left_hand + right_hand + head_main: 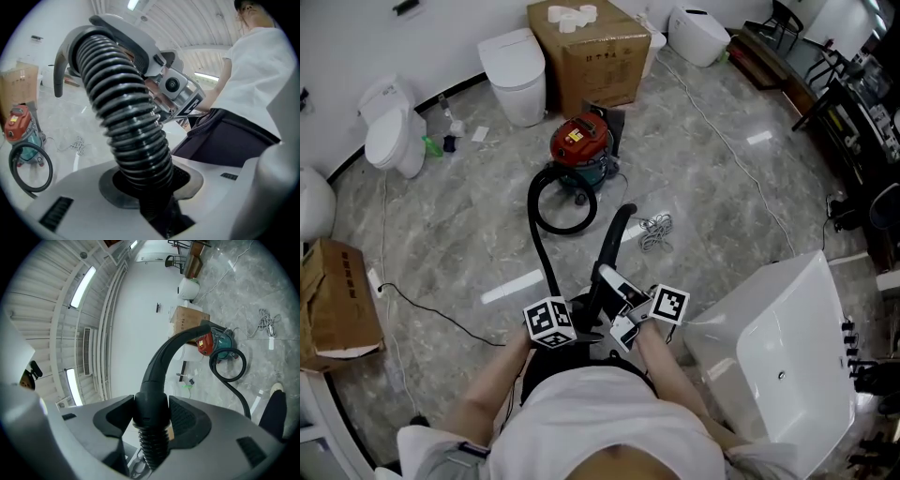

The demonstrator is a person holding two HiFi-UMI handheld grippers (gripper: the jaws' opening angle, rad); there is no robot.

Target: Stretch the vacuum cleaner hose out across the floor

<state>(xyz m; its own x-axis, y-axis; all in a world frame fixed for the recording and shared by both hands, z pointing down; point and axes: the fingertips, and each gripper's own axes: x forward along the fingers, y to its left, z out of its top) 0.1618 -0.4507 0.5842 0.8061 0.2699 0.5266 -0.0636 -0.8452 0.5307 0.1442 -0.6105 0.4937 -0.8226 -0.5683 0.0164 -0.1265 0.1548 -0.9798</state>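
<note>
Hose (546,246): ribbed black, one. It comes off the red vacuum cleaner (579,145), makes one loop on the floor well ahead of both grippers, then lifts off the floor to them.
Left gripper (150,187) is clamped on the ribbed section. Right gripper (152,420), just beside it, is clamped on the smooth black cuff where the curved tube (619,234) starts; the tube arcs away from its jaws toward the vacuum.
Floor (722,206): grey marbled tile, glossy; white walls, showroom-type room.
Counts:
- 2 grippers
- 1 vacuum
- 3 whole toilets (514,75) past the vacuum, plus one white ceramic piece cut off at the frame edge far off the left gripper's side
- 2 cardboard boxes (586,52)
- 1 white basin (787,366) near the right gripper's outer side
- 1 white cable coil (654,230) ahead of the right gripper

From the head view, both sets of jaws sit under the marker cubes and the person's torso. The hose-to-vacuum joint is too small to read.
</note>
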